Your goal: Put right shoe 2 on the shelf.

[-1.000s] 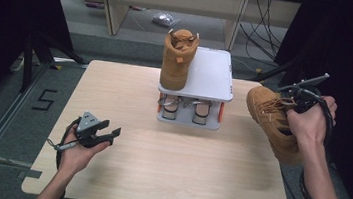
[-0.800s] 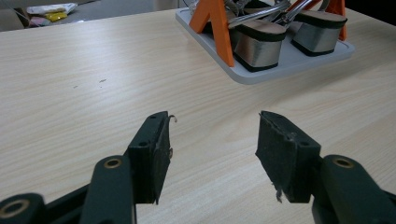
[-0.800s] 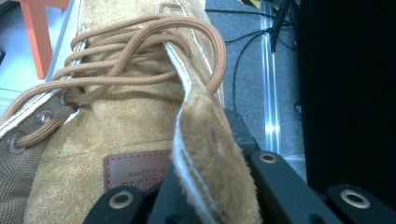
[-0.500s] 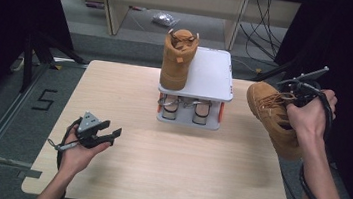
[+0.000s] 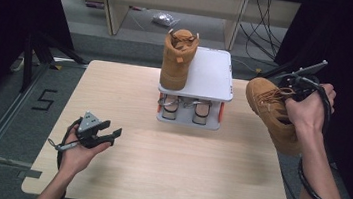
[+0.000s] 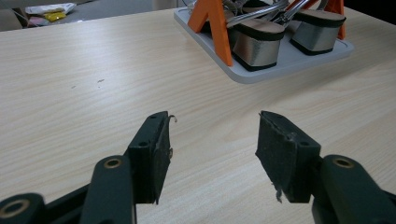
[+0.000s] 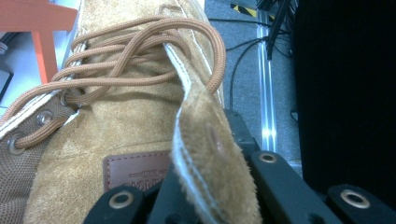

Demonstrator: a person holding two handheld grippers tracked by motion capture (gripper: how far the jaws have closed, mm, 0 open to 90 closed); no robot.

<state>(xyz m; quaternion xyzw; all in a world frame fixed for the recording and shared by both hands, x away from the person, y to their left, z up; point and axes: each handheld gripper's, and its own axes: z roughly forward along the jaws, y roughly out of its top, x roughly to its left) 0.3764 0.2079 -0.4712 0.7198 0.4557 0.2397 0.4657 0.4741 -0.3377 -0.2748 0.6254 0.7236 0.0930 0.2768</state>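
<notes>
One tan suede lace-up boot (image 5: 178, 59) stands upright on the top of a white two-level rack (image 5: 213, 76) at the table's far middle. Its mate, a second tan boot (image 5: 270, 110), hangs tilted over the table's right edge. My right gripper (image 5: 298, 91) is shut on that boot's collar. In the right gripper view the suede collar edge (image 7: 205, 140) sits pinched between the black jaws of the right gripper (image 7: 212, 179), laces (image 7: 140, 56) above. My left gripper (image 5: 110, 136) rests low at the table's left front, open with nothing in it; the left gripper (image 6: 212, 154) faces the rack.
Under the rack's top shelf, between orange posts (image 6: 217, 28), a pair of silver-and-black shoes (image 6: 256, 42) sits on the grey base tray (image 6: 289, 65). The light wooden table (image 5: 181, 170) has bare room in front. Shelving and cables lie on the floor behind.
My right hand has lifted the held boot slightly up and toward the rack. The left gripper has stayed in place.
</notes>
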